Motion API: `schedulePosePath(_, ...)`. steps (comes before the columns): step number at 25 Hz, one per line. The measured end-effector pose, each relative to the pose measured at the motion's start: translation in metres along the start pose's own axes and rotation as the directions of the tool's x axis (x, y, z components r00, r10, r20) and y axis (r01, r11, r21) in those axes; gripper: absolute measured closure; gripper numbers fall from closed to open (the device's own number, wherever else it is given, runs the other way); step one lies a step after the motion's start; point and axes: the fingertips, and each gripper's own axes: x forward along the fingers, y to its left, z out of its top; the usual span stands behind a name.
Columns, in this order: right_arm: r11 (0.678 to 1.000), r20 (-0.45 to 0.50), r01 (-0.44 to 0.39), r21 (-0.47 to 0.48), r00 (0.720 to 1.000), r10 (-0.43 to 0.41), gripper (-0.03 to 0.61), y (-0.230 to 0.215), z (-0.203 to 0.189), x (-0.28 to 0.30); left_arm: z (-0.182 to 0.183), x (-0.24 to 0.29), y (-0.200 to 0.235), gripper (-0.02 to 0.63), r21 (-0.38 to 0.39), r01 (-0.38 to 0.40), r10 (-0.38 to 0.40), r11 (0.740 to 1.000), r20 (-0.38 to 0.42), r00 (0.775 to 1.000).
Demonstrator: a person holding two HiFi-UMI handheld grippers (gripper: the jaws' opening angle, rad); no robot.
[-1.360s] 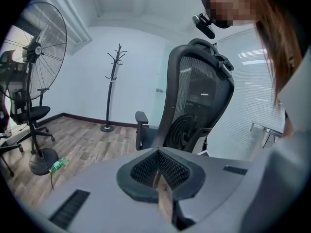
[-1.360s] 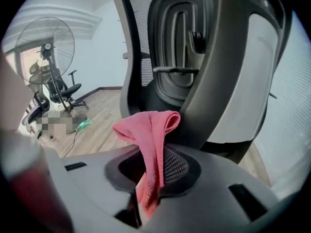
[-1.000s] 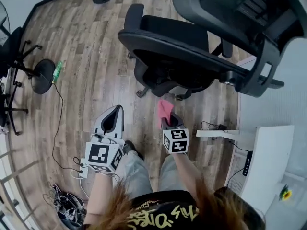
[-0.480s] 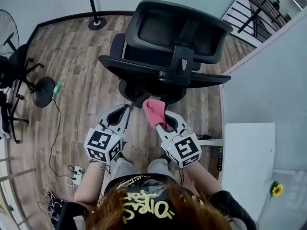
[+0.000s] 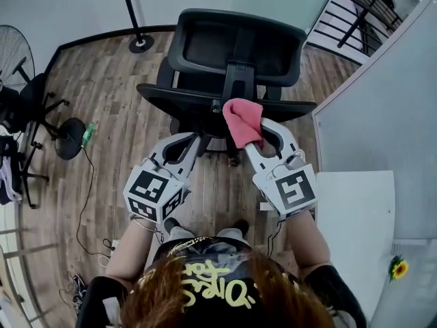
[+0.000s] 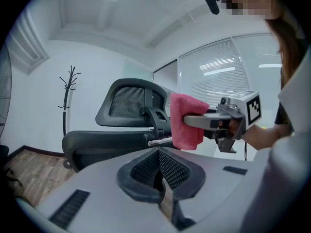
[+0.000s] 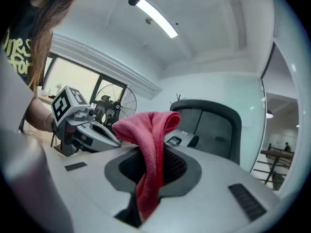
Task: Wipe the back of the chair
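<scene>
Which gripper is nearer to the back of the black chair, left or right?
Right. The right gripper, shut on the pink cloth, holds it right at the chair back; the left gripper, shut and empty, sits lower-left, short of it.

bare wood floor left of the chair, white partition close on its right

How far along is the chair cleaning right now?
Done: the right gripper has the pink cloth clamped. In hand: the cloth is held up close to the chair back; contact can't be judged. Left: the wiping itself, apparently. The left gripper is shut, empty.
</scene>
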Motion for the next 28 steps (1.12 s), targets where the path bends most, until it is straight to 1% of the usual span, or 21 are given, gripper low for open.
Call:
schedulePosePath(4, 0.994, -0.024, 0.011, -0.112, 1.0, -0.014, 0.517, -0.035, 0.025, 0.009, 0.01, 0.006, -0.004, 0.621, 0.005, 0.001, -0.001, 1.0, 0.016, 1.0)
schedulePosePath(6, 0.982, -0.042, 0.016, -0.189, 0.999, -0.024, 0.517, -0.049, 0.033, 0.017, 0.012, 0.01, -0.005, 0.62, 0.004, 0.0, 0.0, 1.0, 0.02, 1.0)
schedulePosePath(7, 0.97, -0.047, 0.019, -0.242, 0.998, -0.031, 0.517, -0.054, 0.038, 0.021, 0.013, 0.011, -0.005, 0.62, 0.002, -0.001, 0.001, 1.0, 0.023, 1.0)
schedulePosePath(9, 0.937, -0.036, 0.02, -0.35, 0.999, -0.035, 0.517, -0.061, 0.049, 0.03, 0.016, 0.011, -0.004, 0.62, 0.0, -0.004, 0.004, 1.0, 0.03, 1.0)
schedulePosePath(12, 0.886, -0.042, 0.038, -0.463, 0.997, -0.065, 0.517, -0.071, 0.061, 0.039, 0.02, 0.011, -0.005, 0.62, -0.002, -0.002, 0.002, 1.0, 0.041, 0.999)
schedulePosePath(14, 0.839, -0.055, 0.059, -0.54, 0.993, -0.105, 0.517, -0.078, 0.065, 0.044, 0.021, 0.01, -0.007, 0.62, 0.001, 0.0, 0.0, 1.0, 0.046, 0.999)
schedulePosePath(16, 0.774, -0.065, 0.083, -0.628, 0.985, -0.158, 0.517, -0.086, 0.068, 0.047, 0.019, 0.009, -0.009, 0.62, 0.005, 0.003, -0.003, 1.0, 0.045, 0.999)
schedulePosePath(19, 0.65, -0.04, 0.128, -0.749, 0.971, -0.237, 0.517, -0.097, 0.081, 0.051, 0.018, 0.009, -0.011, 0.62, 0.008, 0.006, -0.006, 1.0, 0.046, 0.999)
schedulePosePath(22, 0.524, -0.005, 0.16, -0.837, 0.954, -0.299, 0.517, -0.106, 0.097, 0.061, 0.021, 0.01, -0.009, 0.62, 0.005, 0.003, -0.003, 1.0, 0.057, 0.998)
schedulePosePath(23, 0.486, 0.002, 0.163, -0.859, 0.949, -0.315, 0.517, -0.109, 0.099, 0.066, 0.022, 0.01, -0.008, 0.62, 0.003, 0.002, -0.003, 1.0, 0.06, 0.998)
schedulePosePath(24, 0.457, 0.004, 0.161, -0.875, 0.945, -0.326, 0.517, -0.111, 0.099, 0.072, 0.022, 0.01, -0.008, 0.62, 0.001, 0.002, -0.002, 1.0, 0.062, 0.998)
schedulePosePath(25, 0.439, 0.001, 0.156, -0.885, 0.943, -0.332, 0.517, -0.112, 0.097, 0.077, 0.021, 0.01, -0.007, 0.62, 0.002, 0.002, -0.002, 1.0, 0.061, 0.998)
schedulePosePath(26, 0.431, -0.006, 0.148, -0.89, 0.942, -0.335, 0.517, -0.112, 0.094, 0.082, 0.021, 0.01, -0.007, 0.62, 0.003, 0.003, -0.003, 1.0, 0.06, 0.998)
schedulePosePath(28, 0.43, -0.025, 0.126, -0.894, 0.944, -0.329, 0.517, -0.111, 0.085, 0.09, 0.019, 0.01, -0.006, 0.621, 0.001, 0.004, -0.005, 1.0, 0.056, 0.998)
